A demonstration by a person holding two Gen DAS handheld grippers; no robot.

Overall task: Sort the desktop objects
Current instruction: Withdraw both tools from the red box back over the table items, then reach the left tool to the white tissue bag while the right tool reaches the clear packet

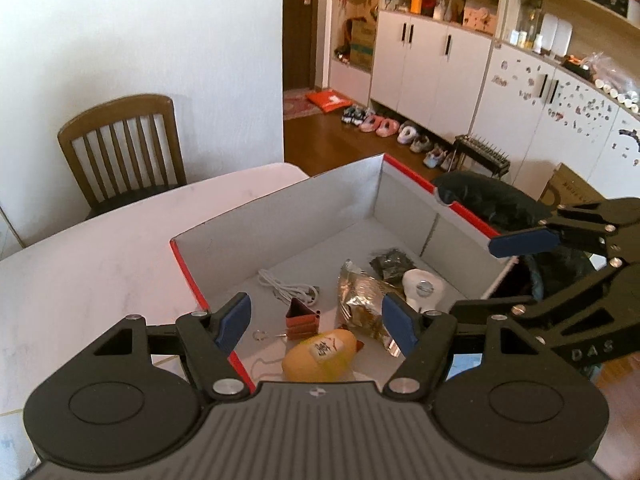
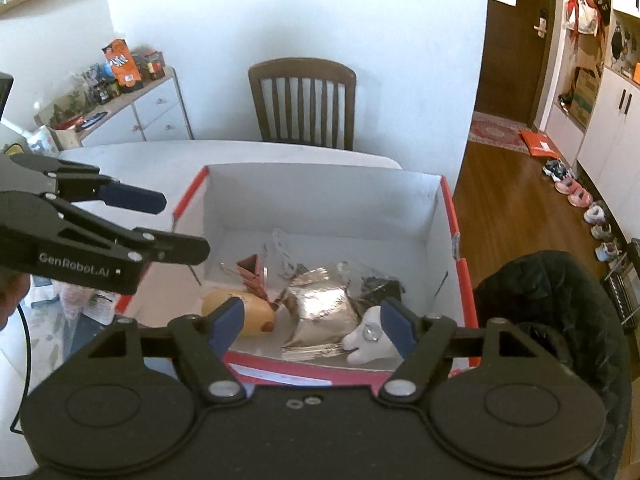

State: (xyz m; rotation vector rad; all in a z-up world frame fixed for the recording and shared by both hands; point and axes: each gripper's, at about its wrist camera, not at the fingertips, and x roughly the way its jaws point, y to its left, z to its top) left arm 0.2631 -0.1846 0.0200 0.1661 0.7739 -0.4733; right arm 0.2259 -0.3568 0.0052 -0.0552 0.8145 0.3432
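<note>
Scanning from left to right, the scene is set out in lines:

Chair point(image 1: 120, 148): a wooden chair is seen at the far left, behind the surface and against the white wall.
Surface point(image 1: 100, 260): pale and marbled; the box is carried on it.
Box point(image 1: 280, 216): a red-edged cardboard box with a white inside, standing open on the surface, the sorted things lying on its floor.
Left gripper point(image 1: 316, 326): held above the near left corner of the box, pointing down into it. Its jaws are spread wide with nothing between the pads.
White cable point(image 1: 286, 290): coiled on the box floor, beyond the left pad.
Red clip point(image 1: 302, 320): a small triangular piece, seen between the left gripper's jaws but lying well below them.
Yellow toy point(image 1: 320, 356): lying on the box floor near the front wall, low in the gap of the left jaws and untouched by them.
Foil packet point(image 1: 362, 304): crumpled and silvery, in the middle of the box, just inside the right pad in the left wrist view.
Dark packet point(image 1: 390, 264): behind the foil packet.
White figure point(image 2: 368, 338): at the near right of the box floor.
Right gripper point(image 2: 312, 326): held over the near edge of the box. Its jaws are parted wide and empty; the yellow toy, foil packet and white figure are seen below them.
Black jacket point(image 2: 548, 312): draped beside the box, at the far right.
</note>
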